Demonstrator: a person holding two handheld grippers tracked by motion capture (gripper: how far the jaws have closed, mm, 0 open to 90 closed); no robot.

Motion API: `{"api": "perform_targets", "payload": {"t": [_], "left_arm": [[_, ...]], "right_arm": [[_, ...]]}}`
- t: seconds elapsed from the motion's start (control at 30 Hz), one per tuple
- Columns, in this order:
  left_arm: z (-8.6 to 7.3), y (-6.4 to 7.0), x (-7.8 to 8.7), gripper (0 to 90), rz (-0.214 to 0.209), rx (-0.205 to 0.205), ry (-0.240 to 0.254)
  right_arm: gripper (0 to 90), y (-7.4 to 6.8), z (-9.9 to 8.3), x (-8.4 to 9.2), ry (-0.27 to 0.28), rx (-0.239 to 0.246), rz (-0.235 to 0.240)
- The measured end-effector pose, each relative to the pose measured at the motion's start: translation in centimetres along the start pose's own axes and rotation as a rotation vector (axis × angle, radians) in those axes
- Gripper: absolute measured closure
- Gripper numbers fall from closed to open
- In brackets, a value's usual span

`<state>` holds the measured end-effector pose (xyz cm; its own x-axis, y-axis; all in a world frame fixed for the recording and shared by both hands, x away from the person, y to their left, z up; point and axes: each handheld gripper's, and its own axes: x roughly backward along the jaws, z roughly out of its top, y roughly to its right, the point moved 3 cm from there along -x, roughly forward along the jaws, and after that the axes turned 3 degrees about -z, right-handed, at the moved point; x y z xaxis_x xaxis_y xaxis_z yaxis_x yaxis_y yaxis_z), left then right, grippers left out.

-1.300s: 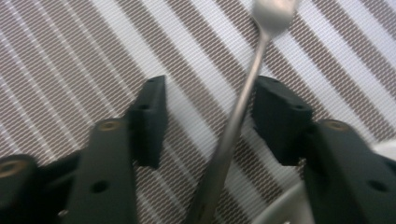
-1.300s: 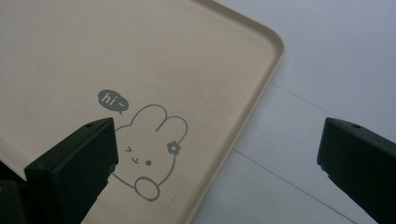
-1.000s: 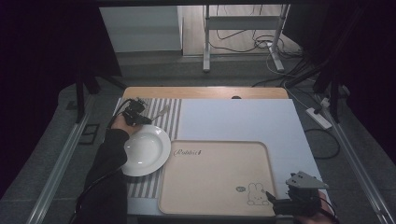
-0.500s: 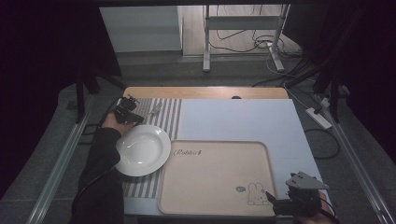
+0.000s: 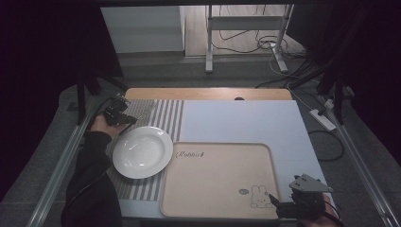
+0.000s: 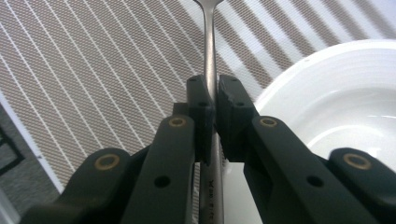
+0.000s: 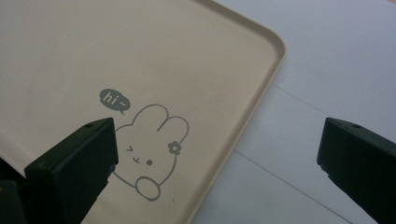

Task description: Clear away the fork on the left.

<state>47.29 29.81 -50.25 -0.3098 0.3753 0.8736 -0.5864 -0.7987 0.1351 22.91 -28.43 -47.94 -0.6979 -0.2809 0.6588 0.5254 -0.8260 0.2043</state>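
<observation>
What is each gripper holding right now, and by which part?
The left gripper is shut on the handle of a metal utensil, likely a fork or spoon; its head is out of frame. The right gripper is open over the tray's corner, holding nothing.

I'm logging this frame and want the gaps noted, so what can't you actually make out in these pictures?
- Utensil clamped in the left gripper: its head is cut off by the top edge of the left gripper view, so fork or spoon is unclear; in the high view it is too small and dim.
- Engraving on its handle: blurred, partly behind the jaws.
- Right gripper: the hand holding it is cut off by the bottom edge of the high view.
- Tray: near edge hidden by the jaws.
</observation>
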Motion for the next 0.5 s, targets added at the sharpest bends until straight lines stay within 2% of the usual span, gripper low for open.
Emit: {"api": "perform_targets", "payload": {"t": [0.13,0.37,0.5], "left_arm": [[-0.2,0.8,0.2,83.7,-0.027,0.018,0.006],[-0.5,2.9,0.2,83.7,-0.066,0.005,0.011],[-0.8,4.5,0.2,83.6,-0.064,-0.014,0.005]], "right_arm": [[0.0,0.0,0.0,0.0,0.002,0.001,0.0],[0.0,0.0,0.0,0.0,0.004,-0.002,0.0],[0.0,0.0,0.0,0.1,0.006,-0.001,0.0]]}}
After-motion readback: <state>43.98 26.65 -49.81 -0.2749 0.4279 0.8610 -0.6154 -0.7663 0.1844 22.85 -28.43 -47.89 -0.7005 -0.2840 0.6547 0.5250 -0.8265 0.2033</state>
